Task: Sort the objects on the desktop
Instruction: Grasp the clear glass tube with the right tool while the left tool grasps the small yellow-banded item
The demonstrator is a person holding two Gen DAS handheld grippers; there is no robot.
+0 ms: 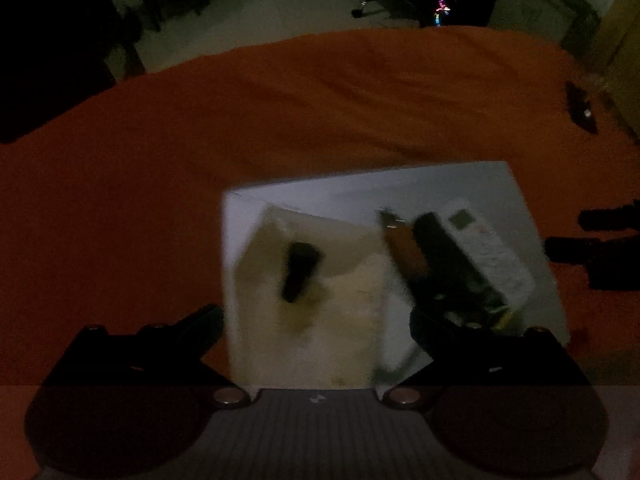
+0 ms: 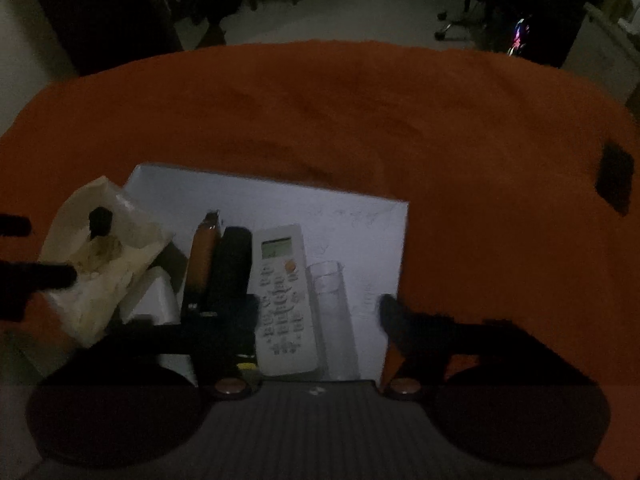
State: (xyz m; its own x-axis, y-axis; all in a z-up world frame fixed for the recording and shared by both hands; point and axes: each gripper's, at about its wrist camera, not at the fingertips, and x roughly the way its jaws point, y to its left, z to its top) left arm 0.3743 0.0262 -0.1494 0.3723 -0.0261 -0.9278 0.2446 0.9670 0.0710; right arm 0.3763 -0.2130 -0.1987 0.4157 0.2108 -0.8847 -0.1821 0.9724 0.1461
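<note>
A: What is the biggest thing here?
B: The surface point(image 2: 320, 120). An orange cloth point(image 1: 280, 112) covers it all. The room is dark.

A: What lies on it?
B: A white sheet of paper point(image 2: 340, 216), near the middle. The things to sort sit on it.

A: Which things?
B: At the left is a crumpled cream bag point(image 2: 100, 264) with a small black thing point(image 2: 100, 218) on top. It hangs partly off the left edge of the paper. To its right are four long things side by side: a brown stick-shaped thing point(image 2: 200, 260), a black bar point(image 2: 230, 268), a white remote control point(image 2: 282, 292) and a clear tube point(image 2: 332, 308). They look like they touch each other.

A: Where is the left gripper point(image 1: 316, 320)?
B: Over the cream bag point(image 1: 312, 304). Its two fingers stand wide apart, one on each side of the bag, loose, not pressing it.

A: And the right gripper point(image 2: 320, 312)?
B: Its fingers stand on each side of the remote control and the clear tube. There is a gap beside the tube, so it grips nothing.

A: Anything else?
B: A small dark thing point(image 2: 616, 184) lies far right on the cloth, well apart from the paper. I cannot tell what it is.
</note>
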